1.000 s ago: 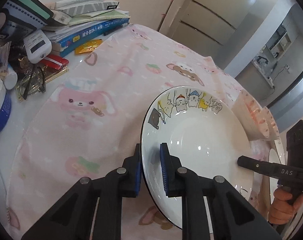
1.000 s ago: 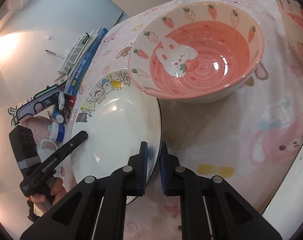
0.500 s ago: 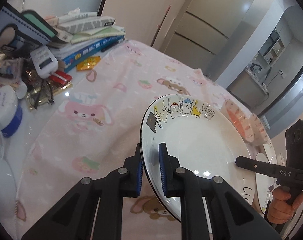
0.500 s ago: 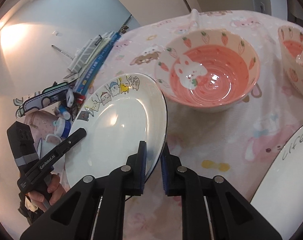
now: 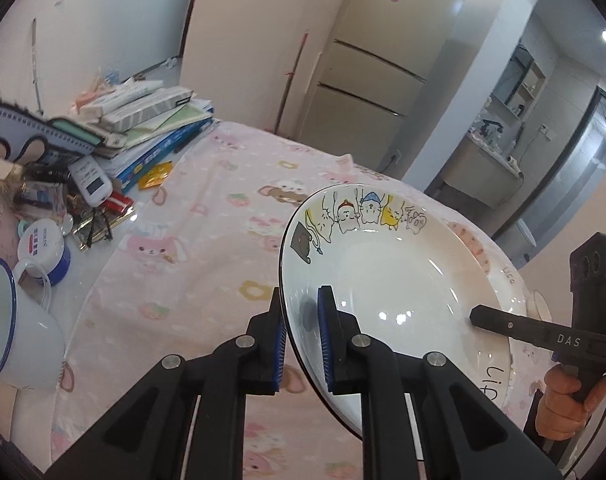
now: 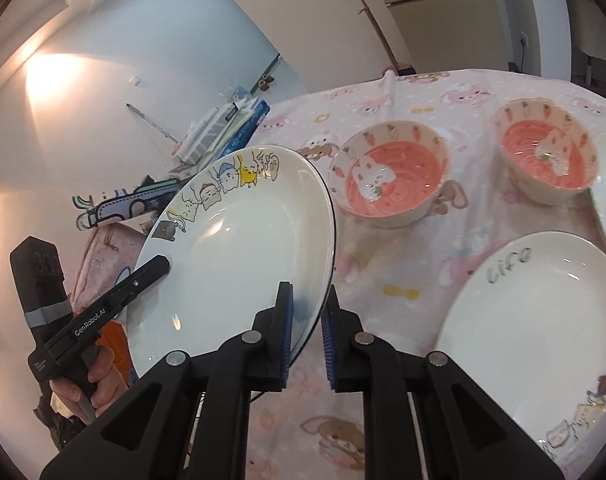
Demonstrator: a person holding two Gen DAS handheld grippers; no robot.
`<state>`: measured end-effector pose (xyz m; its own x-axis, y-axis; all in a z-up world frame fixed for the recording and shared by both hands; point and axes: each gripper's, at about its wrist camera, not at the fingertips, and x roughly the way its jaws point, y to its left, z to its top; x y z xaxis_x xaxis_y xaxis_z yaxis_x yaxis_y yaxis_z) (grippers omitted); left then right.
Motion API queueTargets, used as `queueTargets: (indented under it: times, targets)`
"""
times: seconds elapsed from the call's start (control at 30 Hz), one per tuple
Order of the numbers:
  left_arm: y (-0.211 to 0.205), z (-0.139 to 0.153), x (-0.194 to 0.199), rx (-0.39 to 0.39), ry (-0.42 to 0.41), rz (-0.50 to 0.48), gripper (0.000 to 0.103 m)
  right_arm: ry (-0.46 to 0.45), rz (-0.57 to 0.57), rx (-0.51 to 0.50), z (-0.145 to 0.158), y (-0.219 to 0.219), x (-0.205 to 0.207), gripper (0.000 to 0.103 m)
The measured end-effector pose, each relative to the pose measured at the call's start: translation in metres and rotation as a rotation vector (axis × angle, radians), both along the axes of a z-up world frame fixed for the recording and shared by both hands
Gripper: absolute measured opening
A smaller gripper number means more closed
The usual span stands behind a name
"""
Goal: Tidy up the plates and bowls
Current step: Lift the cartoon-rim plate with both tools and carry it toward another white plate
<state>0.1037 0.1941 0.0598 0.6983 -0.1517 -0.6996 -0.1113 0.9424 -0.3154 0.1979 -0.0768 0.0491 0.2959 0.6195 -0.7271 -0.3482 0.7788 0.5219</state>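
The left gripper [image 5: 303,334] is clamped on the near rim of a white cartoon-cat plate [image 5: 387,276], one blue pad on the inner face and one behind it, and the right gripper [image 6: 306,334] pinches the opposite edge of the same plate [image 6: 239,256], so the dish hangs tilted between the two tools, clear of the pink animal-print tablecloth [image 5: 207,248]. Beneath and to the right of it, a second white plate [image 6: 543,312] lettered "life" lies flat on the cloth (its far edge also carries small cartoon figures). Further back sit two pink strawberry bowls, one [image 6: 391,178] just beyond the lifted plate's rim and the other [image 6: 549,152] near the table's right side, well apart from each other. At the left end of the table a stack of books [image 5: 155,120] rests beside a white enamel mug [image 5: 11,332] and a small white jar [image 5: 43,248].
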Motion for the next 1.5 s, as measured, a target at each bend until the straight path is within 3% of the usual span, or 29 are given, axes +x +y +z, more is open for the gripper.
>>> queueTargets:
  times: [0.5,0.7,1.03,1.27,1.5]
  targets:
    - [-0.123,0.053,-0.007,-0.003,-0.1,-0.165,0.016,-0.086,-0.142,-0.003,0.057,-0.123,-0.044,0.014]
    - [-0.165,0.062,-0.002,0.0,-0.114,-0.223,0.016,-0.092,-0.195,0.002,0.058,-0.163,-0.053,0.014]
    - [-0.207,0.035,0.012,0.018,-0.06,-0.293,0.016,-0.075,-0.254,-0.023,0.042,-0.204,-0.051,0.014]
    - [-0.207,0.002,0.024,0.009,-0.002,-0.314,0.016,-0.071,-0.252,-0.056,0.017,-0.209,-0.046,0.014]
    - [-0.205,-0.039,0.04,-0.001,0.078,-0.322,0.016,0.002,-0.268,-0.06,-0.019,-0.209,-0.03,0.014]
